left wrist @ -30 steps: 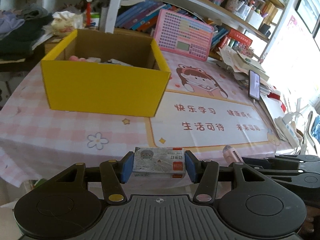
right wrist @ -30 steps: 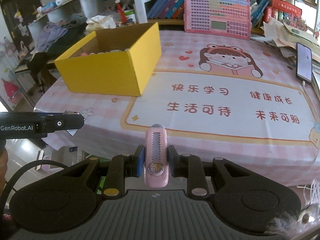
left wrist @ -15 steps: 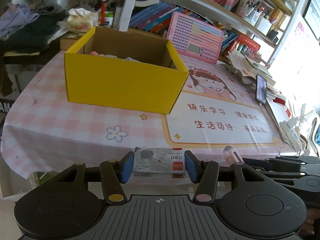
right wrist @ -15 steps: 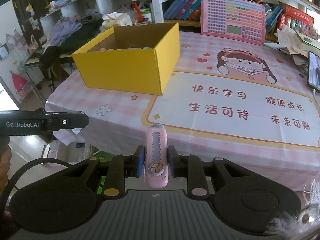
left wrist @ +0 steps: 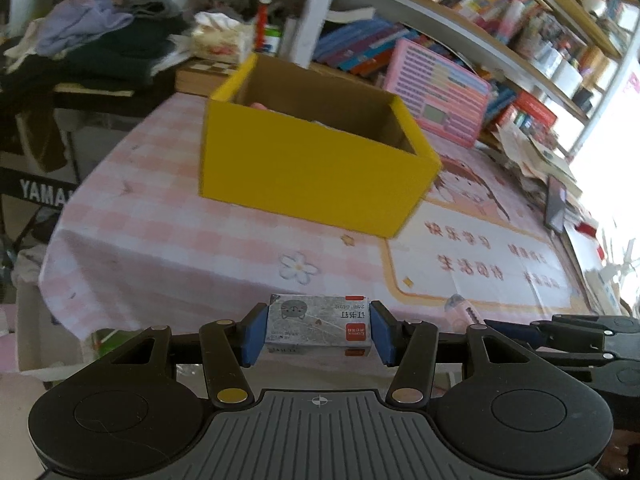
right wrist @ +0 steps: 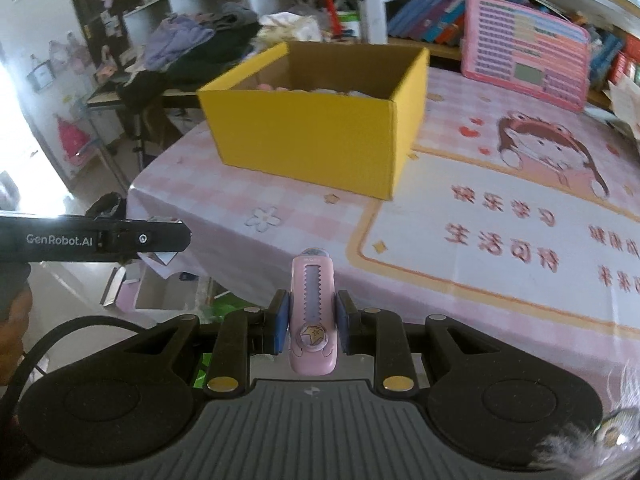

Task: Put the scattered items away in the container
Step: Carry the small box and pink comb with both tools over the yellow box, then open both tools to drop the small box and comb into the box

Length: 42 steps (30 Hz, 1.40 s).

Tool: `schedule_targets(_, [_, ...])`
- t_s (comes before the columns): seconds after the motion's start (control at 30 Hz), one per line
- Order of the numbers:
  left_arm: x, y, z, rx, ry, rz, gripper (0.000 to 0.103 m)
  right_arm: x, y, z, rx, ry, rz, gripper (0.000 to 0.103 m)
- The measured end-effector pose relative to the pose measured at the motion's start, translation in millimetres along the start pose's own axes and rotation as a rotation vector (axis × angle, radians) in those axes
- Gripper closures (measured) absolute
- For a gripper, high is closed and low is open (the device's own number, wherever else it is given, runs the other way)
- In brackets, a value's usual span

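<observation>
**Two items in hand, the yellow box not yet reached**

The left gripper (left wrist: 318,334) is clenched on a small grey box of staples (left wrist: 318,330), which is pinched by its short ends between the blue pads. The right gripper (right wrist: 313,330) is closed tight on a pink utility knife (right wrist: 313,312), which is held upright by its sides, with its tip pointing away towards the table. Both items are carried in the air at the near edge of the table (left wrist: 168,240), just beside each other (the knife's tip and the right gripper's fingers can be seen at the right of the left wrist view).

The yellow cardboard box (right wrist: 316,132) is stood open on the pink checked tablecloth, well apart from both grippers. Some pale and pink things are seen inside it over the rim, so part of the tidying is judged to be done; what they are cannot be told. No other loose small items are seen on the cloth in front of the box. A phone (left wrist: 557,210) and papers are left at the far right, and whether they belong to the task cannot be told.

What is judged to be left: both loads are to be brought over the open top and let go inside.
</observation>
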<state>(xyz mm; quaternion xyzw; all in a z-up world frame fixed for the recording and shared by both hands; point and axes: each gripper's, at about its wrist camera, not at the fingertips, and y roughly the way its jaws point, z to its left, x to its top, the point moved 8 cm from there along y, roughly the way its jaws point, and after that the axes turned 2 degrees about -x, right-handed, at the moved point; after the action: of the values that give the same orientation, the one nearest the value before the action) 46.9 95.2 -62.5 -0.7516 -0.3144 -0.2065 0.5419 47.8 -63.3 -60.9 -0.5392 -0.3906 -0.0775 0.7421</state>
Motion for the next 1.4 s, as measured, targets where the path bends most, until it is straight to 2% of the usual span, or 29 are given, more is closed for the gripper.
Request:
schedule_targets(0.17, [26.5,-9.1,12.7,0.024,-0.001,-0.080,0.051,29.4,6.6,0.1,0.005,-0.015,-0.052,0.080])
schedule_targets(0.4, [87.1,-13.5,15.6,0.029,0.033,-0.212,0.051,91.6,9.5,-5.5,0.012,-0.037,-0.163,0.080])
schedule_targets(0.63, [146.6,14.9,4.3,0.046,0.119,-0.280,0.051,160.0,33.2,-12.5,-0.025,-0.109,-0.245,0.080])
schedule_targets(0.8, [178.7,63.9,-1.3,0.056,0.162,-0.246,0.051,189.8,81.8,-24.8,-0.075,-0.172,-0.207,0.080])
schedule_targets(1.07, [215.6,149.1,4.2,0.136,0.205,-0.139,0.051,215.8,164.5,-46.4,-0.126,-0.299,-0.080,0.080])
schedule_targets(1.3, [229.2,192.1,7.6,0.195,0.214,-0.075,0.050,234.1,190.9,-54.4,-0.125,-0.348,-0.035,0.080])
schedule_targets(1.4, [229.8,198.5,7.2,0.218,0.203,-0.076,0.045,237.7,195.9,-59.1,-0.130,-0.337,-0.031,0.079])
